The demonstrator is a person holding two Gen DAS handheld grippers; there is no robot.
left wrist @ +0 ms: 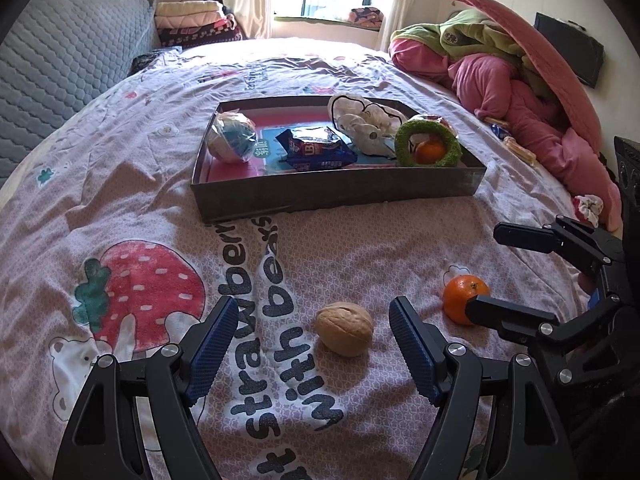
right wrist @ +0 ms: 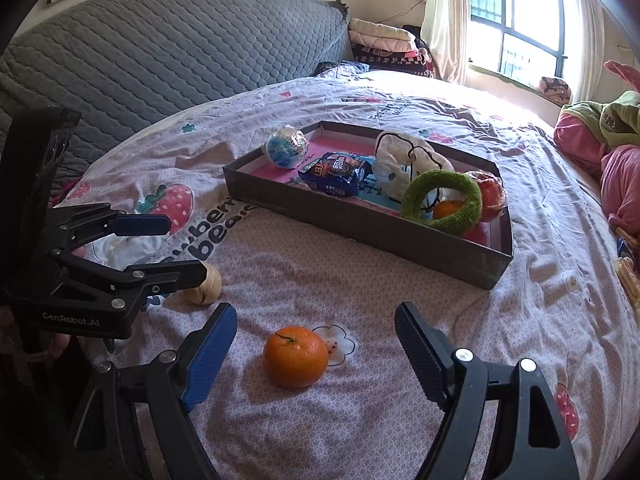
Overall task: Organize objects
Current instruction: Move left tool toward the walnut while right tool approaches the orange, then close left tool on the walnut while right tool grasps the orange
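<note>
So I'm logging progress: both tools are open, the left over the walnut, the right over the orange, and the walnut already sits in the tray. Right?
Not quite. The walnut lies on the bedsheet, outside the tray, as the left wrist view shows. The rest holds: left tool and right tool open, right over the orange.

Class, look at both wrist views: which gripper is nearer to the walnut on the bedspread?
Left. The left gripper is open with the walnut lying between its fingers. The right gripper is open around the loose orange, off to the walnut's right.
</note>
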